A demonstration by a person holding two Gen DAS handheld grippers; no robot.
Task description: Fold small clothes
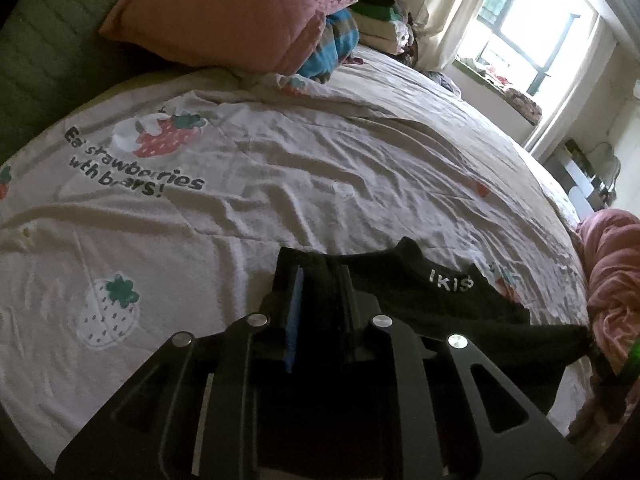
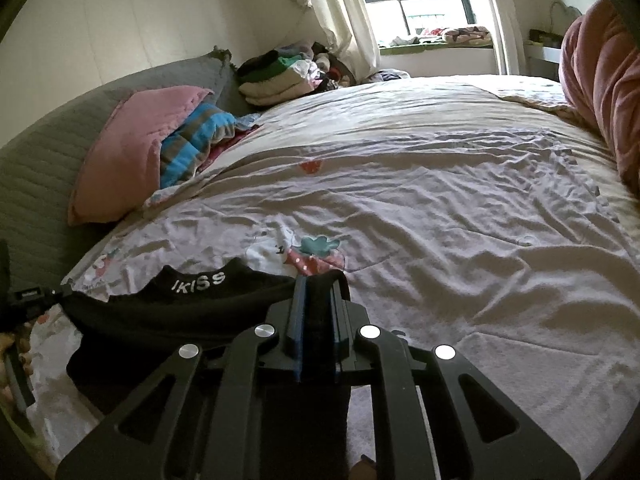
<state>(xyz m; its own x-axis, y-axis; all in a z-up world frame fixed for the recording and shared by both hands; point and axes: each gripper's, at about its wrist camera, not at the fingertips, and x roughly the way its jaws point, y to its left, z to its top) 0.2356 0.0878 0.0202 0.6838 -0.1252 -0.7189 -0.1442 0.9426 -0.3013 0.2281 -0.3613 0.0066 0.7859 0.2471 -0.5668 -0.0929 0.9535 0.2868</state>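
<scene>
We hold the black garment [image 1: 440, 304] stretched between both tongs, low over the bed [image 1: 280, 184]; the left tongs [image 1: 320, 280] are clamped on one end of its edge, the right tongs [image 2: 318, 292] clamped on the other end, each with dark cloth pinched between the pads. The risk, as we judge it: the grips look shallow, so a pad may let the cloth slip and that corner would drop, leaving a crooked fold; the slack middle, sagging between the tongs, may bunch as it lands on the rumpled sheet; uneven lowering would skew the edges. The garment is small, black and soft, with white lettering on a band just ahead of the tongs; its lower part already drapes onto the bed beneath them.
</scene>
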